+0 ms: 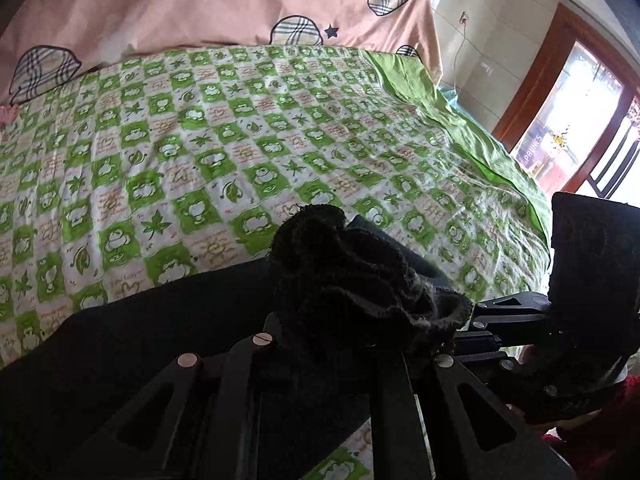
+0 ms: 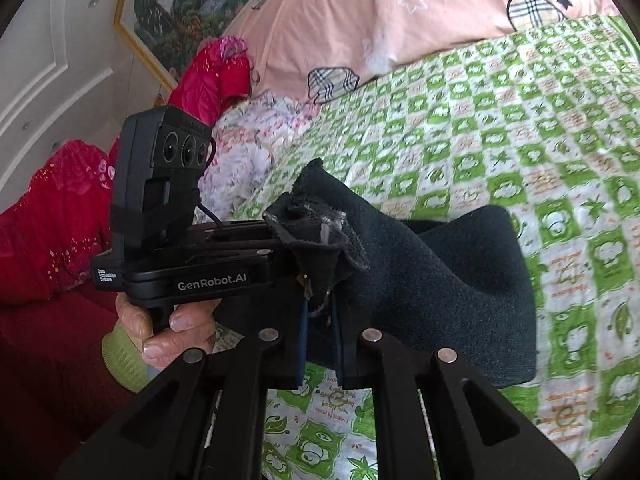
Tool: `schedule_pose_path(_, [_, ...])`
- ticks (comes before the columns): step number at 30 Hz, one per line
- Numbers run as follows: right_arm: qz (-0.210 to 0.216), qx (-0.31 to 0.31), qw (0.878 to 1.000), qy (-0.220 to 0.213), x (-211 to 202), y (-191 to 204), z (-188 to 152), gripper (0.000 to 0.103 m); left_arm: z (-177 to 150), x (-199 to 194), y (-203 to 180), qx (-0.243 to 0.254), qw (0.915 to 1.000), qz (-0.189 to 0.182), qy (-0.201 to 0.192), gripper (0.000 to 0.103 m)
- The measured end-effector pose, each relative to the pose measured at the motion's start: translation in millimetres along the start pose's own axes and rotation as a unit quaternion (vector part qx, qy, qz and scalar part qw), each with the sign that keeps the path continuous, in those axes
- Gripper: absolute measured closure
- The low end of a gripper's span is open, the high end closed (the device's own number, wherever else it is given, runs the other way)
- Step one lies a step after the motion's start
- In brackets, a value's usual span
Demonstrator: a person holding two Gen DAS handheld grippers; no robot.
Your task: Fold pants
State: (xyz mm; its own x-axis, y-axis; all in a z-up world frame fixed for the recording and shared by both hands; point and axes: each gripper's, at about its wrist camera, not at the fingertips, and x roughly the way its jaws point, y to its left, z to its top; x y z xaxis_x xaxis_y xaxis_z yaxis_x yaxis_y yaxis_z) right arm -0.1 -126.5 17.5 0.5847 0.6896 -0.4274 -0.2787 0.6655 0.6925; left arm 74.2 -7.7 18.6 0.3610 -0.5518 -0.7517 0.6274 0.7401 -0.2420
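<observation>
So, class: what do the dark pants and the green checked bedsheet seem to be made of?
Pants: probably a matte knit or fleece, going by the fuzzy, fraying hem.
Bedsheet: likely thin printed woven cotton, since it is matte and finely wrinkled.

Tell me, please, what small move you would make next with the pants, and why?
Probably carry both ends forward and lower them onto the spread part. Both tongs, left and right, are shut on bunched edges of the black fabric pants, raised side by side above the green-and-white checked bedsheet, so a fold looks underway.
</observation>
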Motion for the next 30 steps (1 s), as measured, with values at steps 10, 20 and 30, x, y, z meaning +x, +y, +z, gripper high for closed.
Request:
schedule_pose_path(10, [-0.022,0.003,0.997,0.069,40.7,-3.2,-11.1,0.088,-23.7,5.2,32.6,-0.046,0.9979,0.043,0.015,0.094])
schedule_pose_path(20, [-0.024,-0.047,0.993,0.102,54.0,24.2,-5.7,0.055,-43.5,-19.8,32.8,-0.090,0.9860,0.141,-0.001,0.075])
schedule_pose_path(30, [-0.013,-0.094,0.990,0.101,59.2,49.6,11.0,0.055,-76.2,-74.8,60.4,-0.191,0.9513,0.241,-0.029,0.053])
